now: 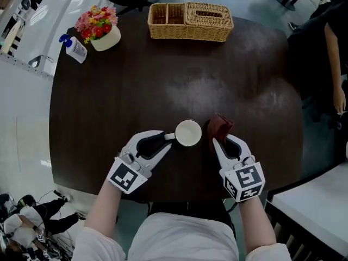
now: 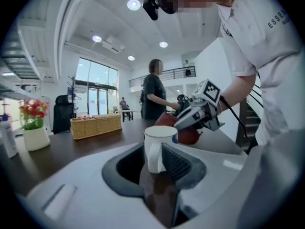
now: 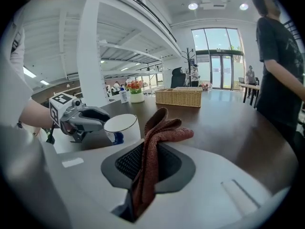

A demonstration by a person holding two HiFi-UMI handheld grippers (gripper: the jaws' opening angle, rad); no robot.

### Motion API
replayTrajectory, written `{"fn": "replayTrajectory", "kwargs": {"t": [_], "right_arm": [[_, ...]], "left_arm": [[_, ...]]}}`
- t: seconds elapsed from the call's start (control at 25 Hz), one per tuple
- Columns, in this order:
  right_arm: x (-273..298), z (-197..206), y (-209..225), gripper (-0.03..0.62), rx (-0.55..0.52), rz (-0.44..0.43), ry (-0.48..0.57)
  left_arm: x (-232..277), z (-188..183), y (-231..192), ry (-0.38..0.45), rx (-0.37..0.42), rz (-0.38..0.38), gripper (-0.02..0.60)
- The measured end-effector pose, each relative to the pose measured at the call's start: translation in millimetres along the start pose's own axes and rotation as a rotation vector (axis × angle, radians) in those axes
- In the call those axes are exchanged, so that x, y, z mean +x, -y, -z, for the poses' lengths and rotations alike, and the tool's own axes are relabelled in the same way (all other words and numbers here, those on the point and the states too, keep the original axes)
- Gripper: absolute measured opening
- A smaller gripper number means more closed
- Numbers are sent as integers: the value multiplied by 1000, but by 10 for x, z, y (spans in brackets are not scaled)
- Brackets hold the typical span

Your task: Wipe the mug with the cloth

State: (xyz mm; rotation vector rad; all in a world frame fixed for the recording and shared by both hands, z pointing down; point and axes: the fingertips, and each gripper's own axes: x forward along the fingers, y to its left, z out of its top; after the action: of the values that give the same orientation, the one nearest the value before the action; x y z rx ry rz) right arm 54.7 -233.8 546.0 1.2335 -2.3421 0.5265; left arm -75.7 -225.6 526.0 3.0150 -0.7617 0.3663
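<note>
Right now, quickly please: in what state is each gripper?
Left gripper: closed on the handle of the white mug.
Right gripper: closed on the reddish-brown cloth.

mug (image 1: 188,132) just beside cloth (image 1: 219,127), table (image 1: 163,91) beyond open

1. Dark wooden table (image 1: 136,91) with rounded corners and a pale, dull sheen across its middle.
2. Along the middle of the far edge, a woven basket (image 1: 190,22): open compartments at its left end, a slotted lid over the rest.
3. At the far left corner, a white pot of red and pink flowers (image 1: 103,37).
4. Just left of the pot, at the table's left edge, a small pump bottle (image 1: 74,48) with a blue top.
5. Near the middle of the near edge, a white mug (image 1: 188,132); contact with the tabletop not clear.
</note>
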Motion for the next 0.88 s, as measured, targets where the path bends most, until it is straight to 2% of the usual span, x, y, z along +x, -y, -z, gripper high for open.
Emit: {"fn": "replayTrajectory", "kwargs": {"t": [0.08, 0.12, 0.2, 0.28, 0.32, 0.36, 0.52, 0.64, 0.88], "right_arm": [[-111, -75, -26, 80, 2, 31, 21], [-177, -116, -45, 80, 1, 48, 35], [-315, -207, -91, 80, -3, 78, 69], [-470, -299, -155, 80, -6, 99, 102], [-562, -338, -195, 80, -6, 107, 115], [-663, -372, -240, 79, -4, 113, 128], [-1099, -489, -419, 78, 5, 138, 188], [-1491, -536, -545, 78, -10, 162, 244], [-2358, -349, -863, 78, -55, 185, 330]], "left_arm": [[-181, -192, -45, 59, -107, -114, 93], [-272, -299, -58, 78, -131, -170, 92], [-427, -525, -68, 97, -115, -271, 74], [-571, -754, -70, 115, -101, -362, 29], [-642, -864, -54, 125, -105, -396, 0], [-709, -967, -21, 134, -110, -421, 0], [-941, -1289, 209, 135, -114, -485, 0], [-1100, -1506, 487, 144, -142, -506, 0], [-1376, -1885, 1402, 186, -98, -510, 0]]}}
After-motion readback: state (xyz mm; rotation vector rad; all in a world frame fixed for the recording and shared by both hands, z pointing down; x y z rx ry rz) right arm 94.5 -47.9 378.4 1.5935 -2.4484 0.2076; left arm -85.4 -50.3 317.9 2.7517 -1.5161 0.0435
